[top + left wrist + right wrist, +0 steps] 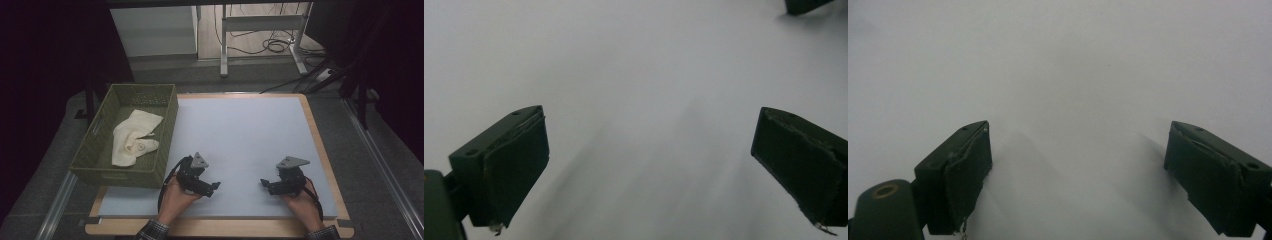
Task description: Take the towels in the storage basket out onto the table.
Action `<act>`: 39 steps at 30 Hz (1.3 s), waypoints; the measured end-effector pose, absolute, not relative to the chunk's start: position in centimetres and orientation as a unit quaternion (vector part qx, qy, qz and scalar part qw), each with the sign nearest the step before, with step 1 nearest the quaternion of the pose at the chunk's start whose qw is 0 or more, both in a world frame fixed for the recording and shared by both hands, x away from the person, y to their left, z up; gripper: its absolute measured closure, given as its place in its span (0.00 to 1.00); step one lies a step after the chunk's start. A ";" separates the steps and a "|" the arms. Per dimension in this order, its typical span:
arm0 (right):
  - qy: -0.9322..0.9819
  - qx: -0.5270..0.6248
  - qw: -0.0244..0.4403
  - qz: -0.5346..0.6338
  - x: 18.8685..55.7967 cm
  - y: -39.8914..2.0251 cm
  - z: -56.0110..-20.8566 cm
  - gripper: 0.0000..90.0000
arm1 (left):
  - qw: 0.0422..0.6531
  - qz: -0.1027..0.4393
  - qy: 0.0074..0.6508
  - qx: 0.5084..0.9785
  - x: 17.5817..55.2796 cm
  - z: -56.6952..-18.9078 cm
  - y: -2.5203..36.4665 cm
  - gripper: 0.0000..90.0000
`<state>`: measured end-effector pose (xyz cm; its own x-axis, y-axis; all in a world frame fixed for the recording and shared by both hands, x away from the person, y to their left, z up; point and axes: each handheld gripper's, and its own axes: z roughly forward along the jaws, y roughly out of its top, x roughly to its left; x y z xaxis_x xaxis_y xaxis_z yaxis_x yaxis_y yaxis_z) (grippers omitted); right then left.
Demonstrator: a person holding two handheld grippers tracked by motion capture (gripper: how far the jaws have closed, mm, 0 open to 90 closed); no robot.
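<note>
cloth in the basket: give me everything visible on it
The cloth is cream-white, soft-looking fabric, crumpled and loosely folded rather than flat. It lies inside the olive-green perforated basket at the table's left edge, resting on the basket floor, running from the far right toward the near left. A faint round mark shows near its lower end. Neither gripper touches it.
</note>
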<state>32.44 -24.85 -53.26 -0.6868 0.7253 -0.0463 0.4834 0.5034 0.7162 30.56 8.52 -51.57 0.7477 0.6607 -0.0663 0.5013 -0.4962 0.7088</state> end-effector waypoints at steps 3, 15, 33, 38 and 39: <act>0.850 0.356 0.173 0.349 32.4 -24.9 -53.3 0.13 | 0.374 0.098 0.337 0.859 31.1 -51.0 8.4 0.03; 0.850 0.355 0.174 0.349 32.4 -24.9 -53.3 0.13 | 0.370 0.096 0.329 0.863 32.6 -47.8 8.1 0.02; 0.850 0.355 0.174 0.349 32.5 -24.9 -53.3 0.13 | 0.352 0.130 0.360 0.854 35.8 -42.5 10.3 0.02; 0.850 0.354 0.174 0.349 32.4 -24.9 -53.3 0.13 | 0.359 0.130 0.373 0.846 36.7 -41.2 12.1 0.01; 0.849 0.354 0.174 0.350 32.4 -24.9 -53.3 0.13 | 0.359 0.132 0.375 0.844 36.9 -41.0 12.4 0.01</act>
